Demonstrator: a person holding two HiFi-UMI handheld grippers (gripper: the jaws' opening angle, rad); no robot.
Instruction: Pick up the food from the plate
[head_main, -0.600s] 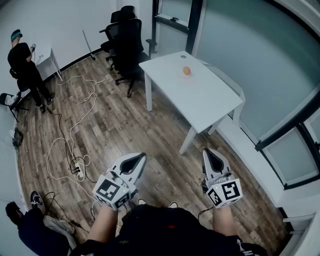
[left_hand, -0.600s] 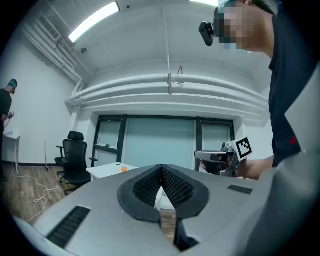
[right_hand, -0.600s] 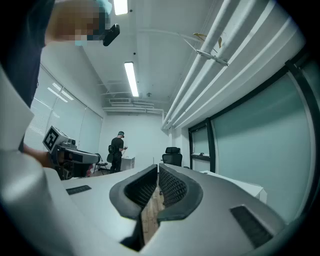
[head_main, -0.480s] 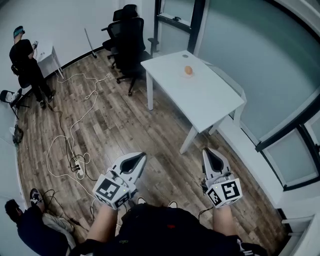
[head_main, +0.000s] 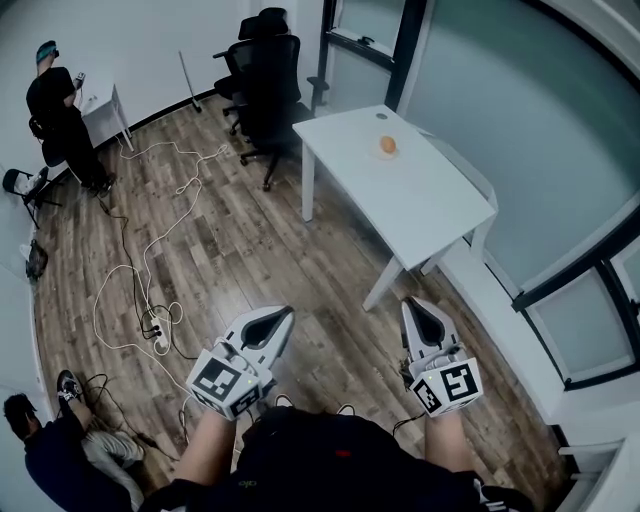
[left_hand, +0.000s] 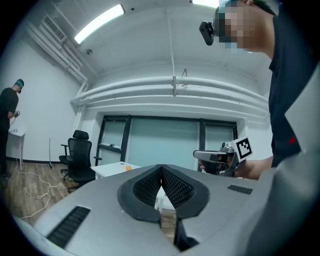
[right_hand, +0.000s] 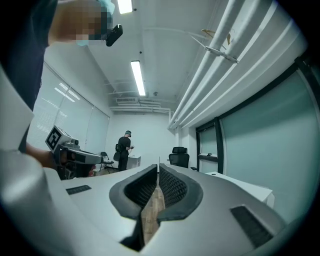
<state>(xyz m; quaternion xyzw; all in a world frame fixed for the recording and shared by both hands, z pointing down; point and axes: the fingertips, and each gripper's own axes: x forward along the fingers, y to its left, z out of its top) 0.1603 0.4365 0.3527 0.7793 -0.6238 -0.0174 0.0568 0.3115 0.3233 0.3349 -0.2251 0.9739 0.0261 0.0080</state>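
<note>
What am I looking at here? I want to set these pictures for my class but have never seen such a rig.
No robot here: a person holds a two-jaw gripper in each hand. The head view looks down from a camera on the person's head, showing the left gripper and right gripper above a wooden floor. The other two pictures come from cameras riding on each gripper, looking along its jaws. Both pairs of jaws are shut with nothing between them. Far ahead stands a white table with a small orange piece of food on it; its plate is too pale to make out. Black office chairs, loose cables and another person are also in the room.
</note>
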